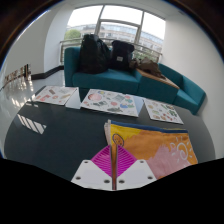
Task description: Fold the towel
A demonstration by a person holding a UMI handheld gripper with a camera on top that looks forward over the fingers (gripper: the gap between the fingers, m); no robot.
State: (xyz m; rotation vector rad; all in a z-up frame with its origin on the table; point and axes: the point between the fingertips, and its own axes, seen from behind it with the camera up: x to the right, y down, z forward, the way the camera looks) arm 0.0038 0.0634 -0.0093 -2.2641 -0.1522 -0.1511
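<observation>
The gripper (117, 166) has its fingers pressed together, pinching the near edge of a pink and orange patterned towel (160, 150) lying on the dark desk (60, 135) before a teal sofa (120, 78).

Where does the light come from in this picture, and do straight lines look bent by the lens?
In the gripper view, daylight enters through the windows behind the teal sofa and leaves pale glare on the dark table. The wide lens bends the scene: the window frames and the table edge curve. The gripper is shut on the towel.
</observation>
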